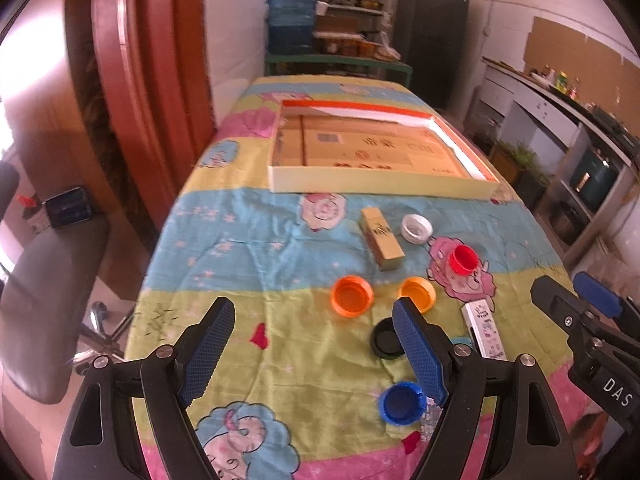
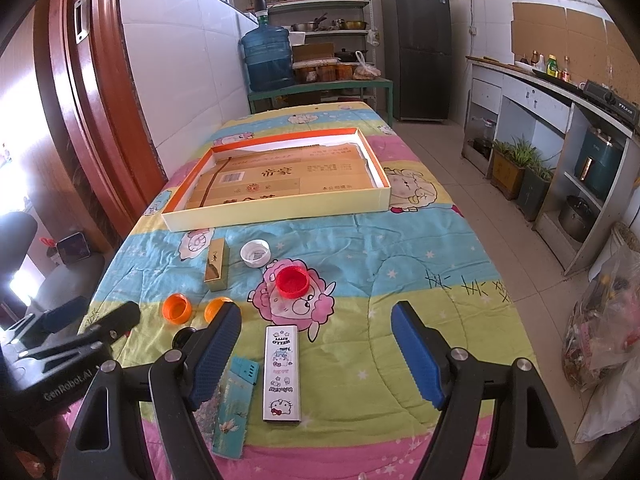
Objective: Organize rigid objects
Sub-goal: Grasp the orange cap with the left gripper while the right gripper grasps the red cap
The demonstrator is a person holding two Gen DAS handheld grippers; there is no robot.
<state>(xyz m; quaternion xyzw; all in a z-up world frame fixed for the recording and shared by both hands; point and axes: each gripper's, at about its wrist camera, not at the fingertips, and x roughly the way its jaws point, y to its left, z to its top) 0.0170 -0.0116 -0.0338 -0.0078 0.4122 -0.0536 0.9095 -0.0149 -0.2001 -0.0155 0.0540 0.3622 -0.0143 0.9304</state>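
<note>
Both claws are held spread above the near edge of the table [image 2: 420, 240], which is covered by a cartoon-print cloth: the left gripper [image 1: 316, 344] and the right gripper [image 2: 316, 352] are each seen with nothing between the blue pads. A shallow open box [image 2: 276, 212] lined with cardboard is placed toward the far end of the table. Nearer, a gold box [image 2: 217, 266] is laid beside a white cap [image 2: 255, 253], and a red cap [image 2: 293, 282] is set just in front of them. Two orange caps [image 1: 352, 295] are seen side by side, with a black cap [image 1: 386, 339] and a blue cap [image 1: 401, 403] closer to the near edge. A white Hello Kitty box [image 2: 281, 376] and a teal flat box [image 2: 236, 408] are laid lengthwise near that edge.
</note>
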